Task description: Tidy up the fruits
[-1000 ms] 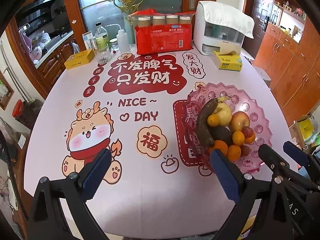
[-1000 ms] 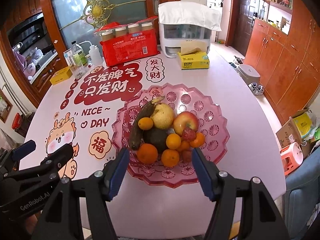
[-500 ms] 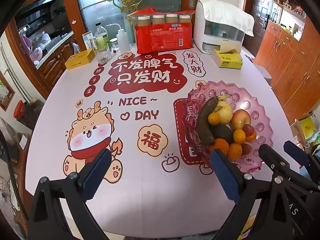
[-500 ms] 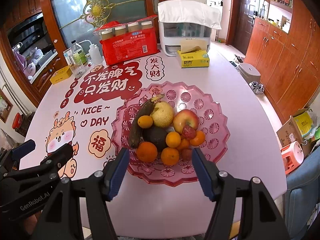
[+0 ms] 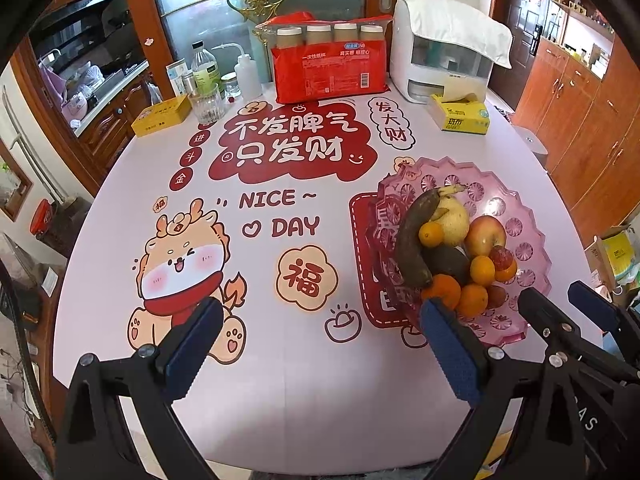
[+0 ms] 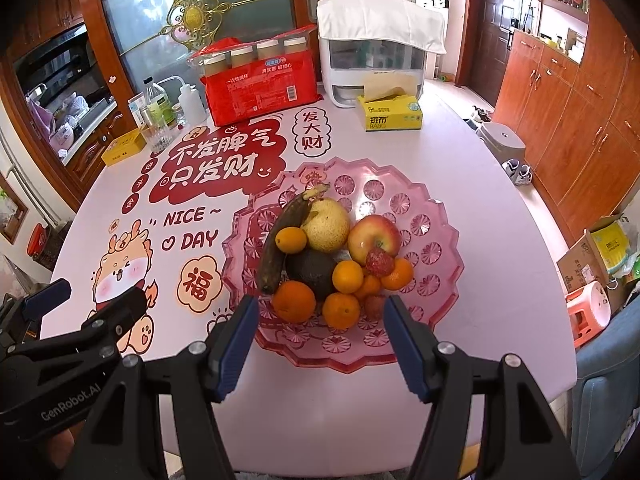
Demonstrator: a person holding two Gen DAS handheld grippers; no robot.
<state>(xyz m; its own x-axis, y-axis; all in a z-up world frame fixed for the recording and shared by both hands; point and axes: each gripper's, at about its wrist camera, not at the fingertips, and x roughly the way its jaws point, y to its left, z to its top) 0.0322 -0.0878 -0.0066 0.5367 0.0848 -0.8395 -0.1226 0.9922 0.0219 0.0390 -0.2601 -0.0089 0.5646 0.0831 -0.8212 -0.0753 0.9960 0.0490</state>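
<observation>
A pink glass fruit plate [image 6: 436, 236] [image 5: 524, 224] stands on the pink printed table, heaped with fruit: a dark overripe banana [image 6: 282, 240] [image 5: 412, 240], a yellow pear [image 6: 326, 226], a red apple [image 6: 374, 238] [image 5: 485, 235], a dark avocado [image 6: 312, 270], several oranges [image 6: 294, 301] and small red lychees. My right gripper [image 6: 318, 344] hovers open over the plate's near rim, nothing between its fingers. My left gripper [image 5: 320, 350] is open above bare table to the left of the plate, also holding nothing.
At the table's far edge stand a red pack of paper cups [image 5: 328, 66], a white appliance under a cloth [image 5: 444, 52], a yellow tissue box [image 5: 460, 114], bottles and a glass [image 5: 206, 80], and a yellow tin [image 5: 160, 116]. Wooden cabinets line the right side.
</observation>
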